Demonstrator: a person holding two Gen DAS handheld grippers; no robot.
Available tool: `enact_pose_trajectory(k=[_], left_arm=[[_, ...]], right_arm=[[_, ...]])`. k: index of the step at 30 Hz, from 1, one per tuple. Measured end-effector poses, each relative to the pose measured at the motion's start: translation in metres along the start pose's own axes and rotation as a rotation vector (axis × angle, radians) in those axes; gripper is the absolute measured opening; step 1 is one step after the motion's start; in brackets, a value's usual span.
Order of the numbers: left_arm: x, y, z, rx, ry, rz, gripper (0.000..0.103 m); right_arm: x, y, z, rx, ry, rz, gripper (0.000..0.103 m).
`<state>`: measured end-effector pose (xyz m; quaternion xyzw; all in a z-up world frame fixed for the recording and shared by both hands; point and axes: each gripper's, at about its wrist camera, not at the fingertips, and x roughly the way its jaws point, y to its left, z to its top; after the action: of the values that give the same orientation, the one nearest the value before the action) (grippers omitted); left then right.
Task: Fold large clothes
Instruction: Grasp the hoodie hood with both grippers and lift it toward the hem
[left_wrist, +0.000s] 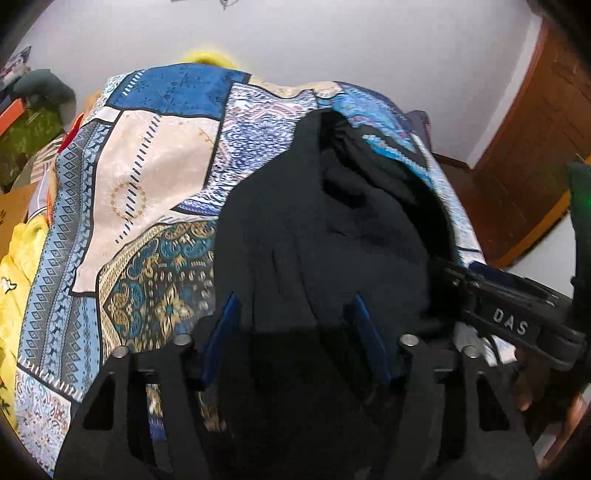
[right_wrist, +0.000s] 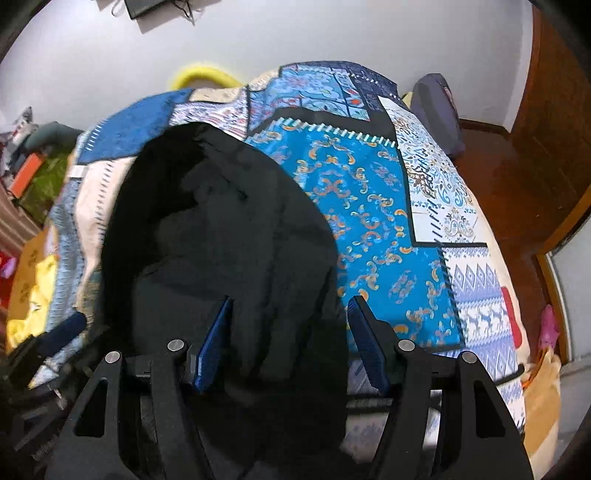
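A large black garment (left_wrist: 332, 236) lies on a bed with a blue patchwork bedspread (left_wrist: 147, 166). In the left wrist view my left gripper (left_wrist: 295, 306) is open, its blue-padded fingers (left_wrist: 227, 321) wide apart over the garment's near part. My right gripper shows at the right of that view, marked DAS (left_wrist: 509, 317). In the right wrist view the garment (right_wrist: 221, 229) fills the left middle, on the bedspread (right_wrist: 369, 206). My right gripper (right_wrist: 291, 310) is open, with its fingers (right_wrist: 364, 332) straddling the garment's right edge. My left gripper's blue pad (right_wrist: 62, 332) shows at the far left.
A white wall stands behind the bed. A wooden door (left_wrist: 535, 155) is at the right. Yellow cloth (left_wrist: 18, 266) lies at the bed's left edge, with clutter (right_wrist: 33, 173) beyond. A grey-purple pillow (right_wrist: 436, 110) lies at the bed's far right corner.
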<state>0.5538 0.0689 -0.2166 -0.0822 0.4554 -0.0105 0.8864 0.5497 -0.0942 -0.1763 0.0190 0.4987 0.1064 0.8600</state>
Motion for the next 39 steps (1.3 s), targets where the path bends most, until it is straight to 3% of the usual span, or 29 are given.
enact_pose_trajectory(k=[2, 5, 9, 12, 14, 16, 24, 30, 33, 35, 37, 39], left_arm=[[0.009, 0.007, 0.001, -0.023, -0.014, 0.0, 0.057], [0.019, 0.008, -0.004, -0.011, -0.016, 0.001, 0.048], [0.017, -0.004, -0.01, 0.075, -0.045, 0.057, 0.032], [0.002, -0.006, -0.015, 0.088, -0.063, 0.019, 0.011], [-0.014, -0.007, -0.019, 0.095, -0.077, 0.007, 0.01], [-0.036, -0.012, -0.025, 0.136, -0.085, -0.005, 0.0], [-0.12, -0.032, -0.057, 0.281, -0.12, -0.008, 0.0], [-0.151, -0.043, -0.094, 0.302, -0.065, -0.033, 0.0], [-0.147, -0.04, -0.104, 0.278, 0.014, -0.068, 0.017], [-0.14, -0.04, -0.107, 0.276, 0.056, -0.066, 0.035], [-0.133, -0.04, -0.104, 0.267, 0.062, -0.05, 0.039], [-0.126, -0.039, -0.095, 0.251, 0.066, -0.055, 0.039]], right_arm=[[0.007, -0.003, 0.003, 0.001, 0.006, 0.016, 0.059], [0.016, -0.004, 0.003, -0.01, 0.025, 0.061, 0.036], [0.014, 0.0, 0.0, -0.024, -0.011, 0.057, 0.02], [-0.002, -0.001, -0.002, -0.013, -0.045, 0.067, 0.014], [-0.019, 0.003, -0.005, -0.046, -0.077, 0.051, 0.013], [-0.042, 0.008, -0.011, -0.1, -0.118, 0.04, 0.013], [-0.131, 0.009, -0.058, -0.219, -0.187, 0.097, 0.012], [-0.15, -0.006, -0.1, -0.204, -0.161, 0.14, 0.012], [-0.139, -0.015, -0.108, -0.194, -0.123, 0.139, 0.013], [-0.131, -0.021, -0.108, -0.177, -0.081, 0.125, 0.015], [-0.127, -0.027, -0.103, -0.148, -0.051, 0.134, 0.025], [-0.125, -0.038, -0.097, -0.103, -0.026, 0.118, 0.059]])
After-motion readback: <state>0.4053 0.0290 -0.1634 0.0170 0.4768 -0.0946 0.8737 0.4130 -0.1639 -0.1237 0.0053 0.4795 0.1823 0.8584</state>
